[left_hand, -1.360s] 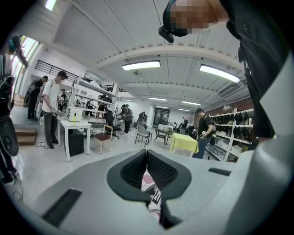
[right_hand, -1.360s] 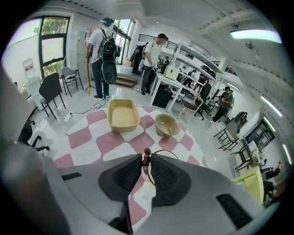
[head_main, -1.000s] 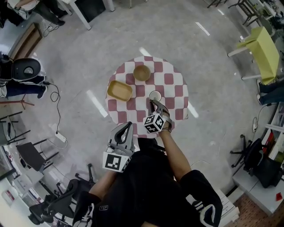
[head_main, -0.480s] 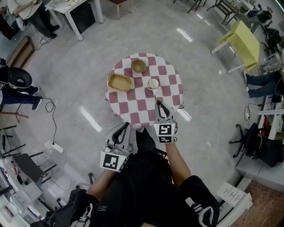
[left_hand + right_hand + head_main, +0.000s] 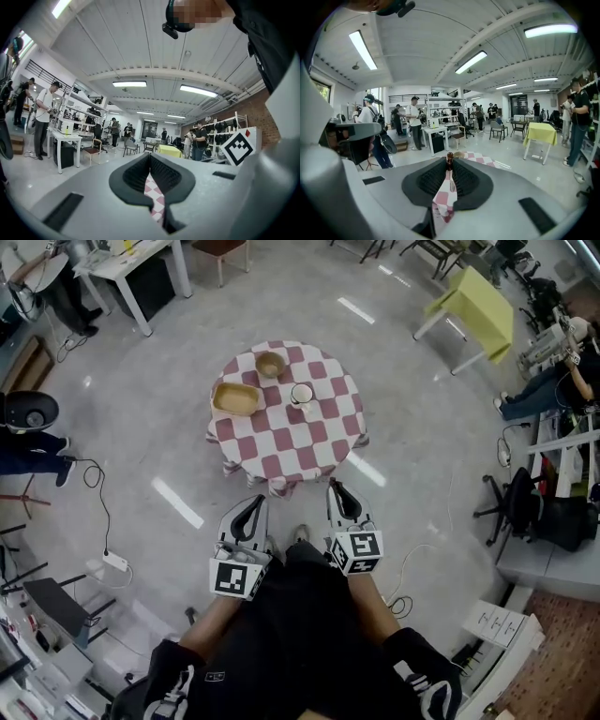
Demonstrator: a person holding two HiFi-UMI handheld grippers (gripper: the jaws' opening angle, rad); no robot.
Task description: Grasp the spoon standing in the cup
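So the right gripper [image 5: 337, 493] is seen nearly closed, its jaws clamped on the spoon [image 5: 449, 161]. In the right gripper view a small brown end is poked out just past the jaw tips, and a thin pale shaft can be followed back between the ribbed black pads. In the head view the spoon is too small to be made out. The left gripper [image 5: 253, 505] is held with its jaws together at the tips and nothing between them. Only a sliver of checked cloth can be seen through the gap lower down in the left gripper view. The spoon is kept in the right jaws well apart from the cup [image 5: 302, 394]. The cup is found somewhere between 11 and 12 o'clock from that gripper, on the far half of the table [image 5: 309, 451]. The table is round and is draped in a red-and-white checked cloth. The cup is small, white and round. A round wooden-looking bowl [image 5: 270, 364] is set at about 11 o'clock from the cup. A rounded rectangular tan tray [image 5: 234, 398] is placed at its 9 o'clock. The gripper bodies are smooth grey plastic, each with a marker cube at the back.
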